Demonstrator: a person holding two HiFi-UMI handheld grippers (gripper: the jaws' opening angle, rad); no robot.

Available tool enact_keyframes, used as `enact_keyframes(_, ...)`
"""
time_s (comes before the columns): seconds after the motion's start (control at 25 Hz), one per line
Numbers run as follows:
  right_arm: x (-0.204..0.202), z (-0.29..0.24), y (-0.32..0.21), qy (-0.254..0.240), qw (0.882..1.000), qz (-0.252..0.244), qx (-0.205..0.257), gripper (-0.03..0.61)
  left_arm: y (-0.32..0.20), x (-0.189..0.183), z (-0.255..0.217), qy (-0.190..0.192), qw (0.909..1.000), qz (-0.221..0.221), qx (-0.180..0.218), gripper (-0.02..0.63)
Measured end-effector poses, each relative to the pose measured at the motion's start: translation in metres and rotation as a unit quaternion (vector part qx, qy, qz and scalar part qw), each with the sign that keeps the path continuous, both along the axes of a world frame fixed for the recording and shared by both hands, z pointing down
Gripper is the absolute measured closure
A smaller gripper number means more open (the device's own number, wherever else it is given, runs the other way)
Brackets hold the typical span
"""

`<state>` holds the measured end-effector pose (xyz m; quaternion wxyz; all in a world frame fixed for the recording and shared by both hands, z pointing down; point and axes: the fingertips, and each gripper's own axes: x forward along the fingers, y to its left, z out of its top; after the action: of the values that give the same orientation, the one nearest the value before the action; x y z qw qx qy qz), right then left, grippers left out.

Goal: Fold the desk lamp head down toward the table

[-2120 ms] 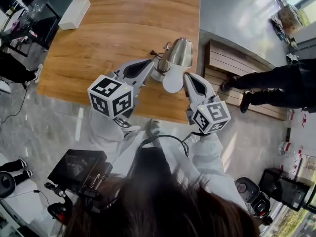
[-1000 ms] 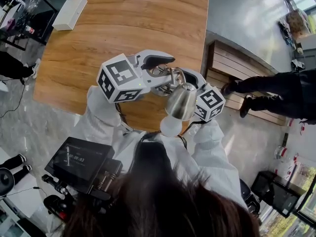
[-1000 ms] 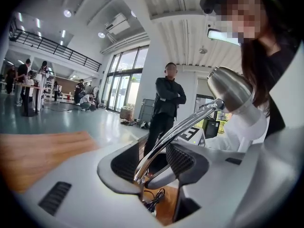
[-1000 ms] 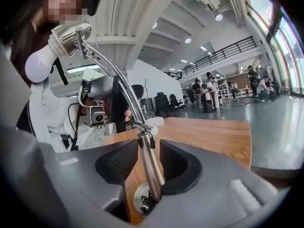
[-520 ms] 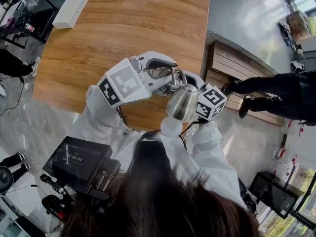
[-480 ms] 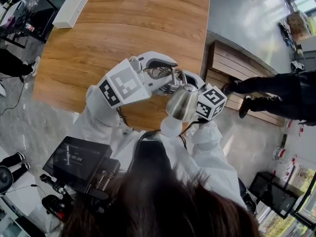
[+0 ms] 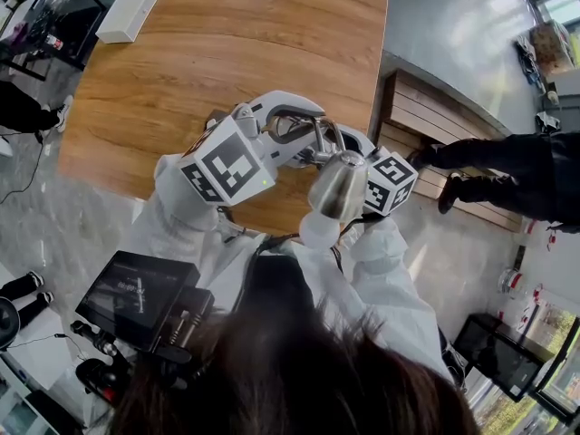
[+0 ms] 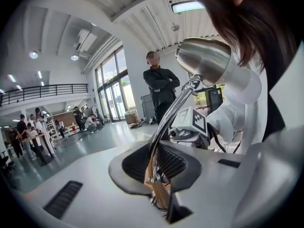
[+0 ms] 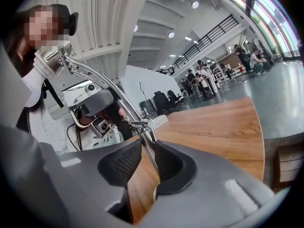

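Observation:
The desk lamp stands at the near edge of the wooden table (image 7: 227, 53). Its steel shade (image 7: 337, 187) with a white bulb (image 7: 319, 229) points toward me. My left gripper (image 7: 304, 134) has just been closing, and its pads now press on the lamp's thin upper arm (image 8: 166, 120), below the shade (image 8: 209, 61). My right gripper (image 7: 349, 152) has also just been closing. It grips the lower post (image 9: 148, 148) under the elbow joint (image 9: 145, 124). The lamp's base is hidden.
A white box (image 7: 125, 11) lies at the table's far left corner. A slatted wooden bench (image 7: 426, 125) stands right of the table, with a person in black (image 7: 507, 157) beside it. A monitor rig (image 7: 136, 297) hangs at my lower left.
Both grippers, open on either side of the lamp two seconds ago, have closed on its arm and post. The left gripper has rolled, turning its cube. The shade now hangs nearer me.

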<state>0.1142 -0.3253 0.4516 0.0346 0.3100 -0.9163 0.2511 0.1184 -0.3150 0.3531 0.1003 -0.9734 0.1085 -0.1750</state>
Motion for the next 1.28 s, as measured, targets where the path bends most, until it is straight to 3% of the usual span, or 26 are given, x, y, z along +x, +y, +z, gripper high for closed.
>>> enact_keyframes(0.2,-0.002,0.001,0.001,-0.005,1.0,0.002,-0.006,0.491,0.006,-0.002,0.002,-0.006,0.9999,0.003,0.015,0.572)
enact_keyframes(0.36,-0.001,0.0,-0.002,-0.01,1.0,0.004,-0.007,0.492,0.024,-0.003,0.011,-0.025,0.999,0.022,0.031,0.533)
enact_keyframes(0.52,-0.006,0.003,-0.005,-0.007,1.0,-0.006,-0.006,0.492,0.026,-0.009,0.018,-0.038,0.9971,0.012,0.065,0.527)
enact_keyframes(0.64,-0.006,0.005,-0.006,-0.012,1.0,-0.016,-0.01,0.492,0.032,-0.008,0.028,-0.068,0.9899,0.018,0.123,0.526)
enact_keyframes(0.84,-0.006,0.0,-0.005,-0.016,0.999,-0.035,-0.013,0.491,0.047,-0.01,0.043,-0.132,0.9557,0.035,0.261,0.52)
enact_keyframes(1.0,-0.005,-0.001,-0.005,-0.023,0.999,-0.041,-0.014,0.491,0.051,-0.009,0.063,-0.175,0.9092,0.041,0.376,0.515)
enact_keyframes(1.28,-0.006,0.004,-0.006,-0.037,0.999,-0.035,-0.012,0.491,0.049,-0.01,0.082,-0.173,0.8451,0.019,0.506,0.515)
